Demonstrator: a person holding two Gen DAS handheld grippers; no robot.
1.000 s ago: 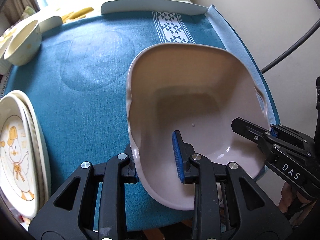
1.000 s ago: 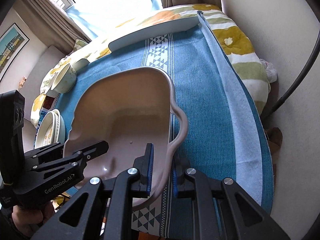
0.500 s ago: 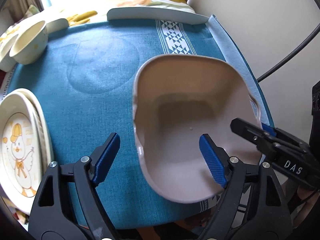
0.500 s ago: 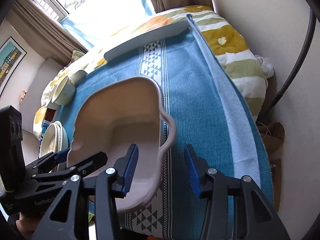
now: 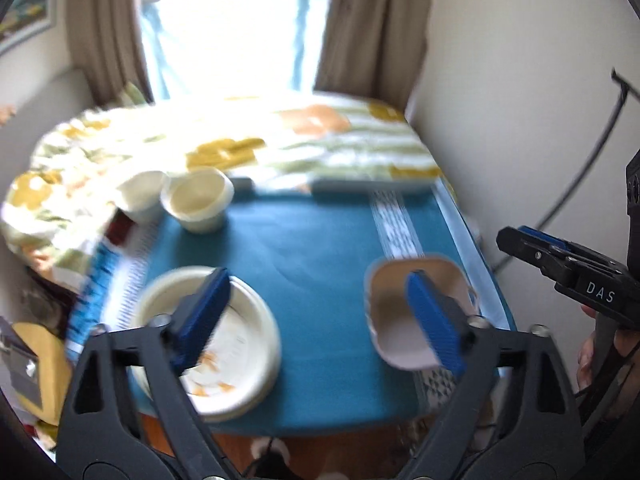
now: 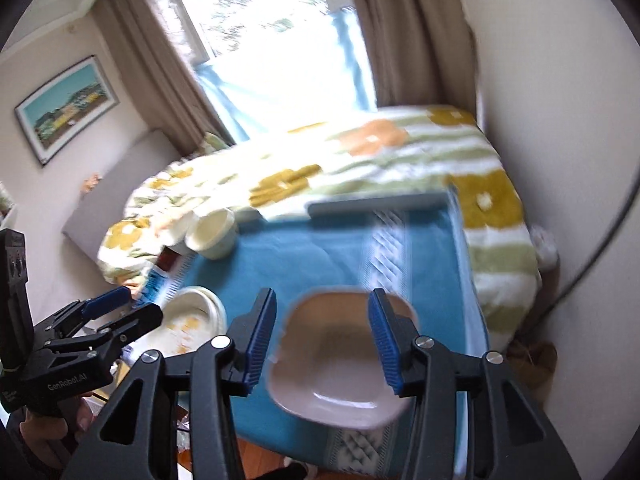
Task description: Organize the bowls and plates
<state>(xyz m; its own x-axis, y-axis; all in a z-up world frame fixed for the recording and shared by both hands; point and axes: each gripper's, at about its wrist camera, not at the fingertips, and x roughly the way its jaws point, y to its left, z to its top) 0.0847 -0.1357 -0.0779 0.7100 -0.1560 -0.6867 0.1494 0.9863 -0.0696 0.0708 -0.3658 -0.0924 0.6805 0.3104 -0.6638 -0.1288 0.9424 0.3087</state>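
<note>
1. Fingers of both grippers are seen spread wide and holding nothing: left gripper (image 5: pixel 320 324) and right gripper (image 6: pixel 322 340) are held above the near table edge, clear of all dishes.
2. Pink dish (image 6: pixel 340 360) is set on the blue cloth (image 5: pixel 312 240) at the near right corner, upright, untouched; in the right view it is framed between the open fingers but no contact is shown.
3. Plates (image 5: pixel 240 344) are stacked at the near left, a printed one on top; the exact count cannot be told through the blur.
4. Two cream bowls (image 5: pixel 198 198) are placed side by side at the far left edge, touching or nearly so, not nested.
5. A long white tray (image 6: pixel 380 204) is laid across the far edge of the cloth.
6. Progress, as judged: plates appear already gathered into one stack and the pink dish appears parked in its own spot, so roughly the middle to late part of the task is reached.
7. Left to do, as judged: the two bowls are probably to be nested or grouped; whether the pink dish or tray is to be moved further cannot be told.
8. Both views are motion-blurred, so fine detail is not relied on.
</note>
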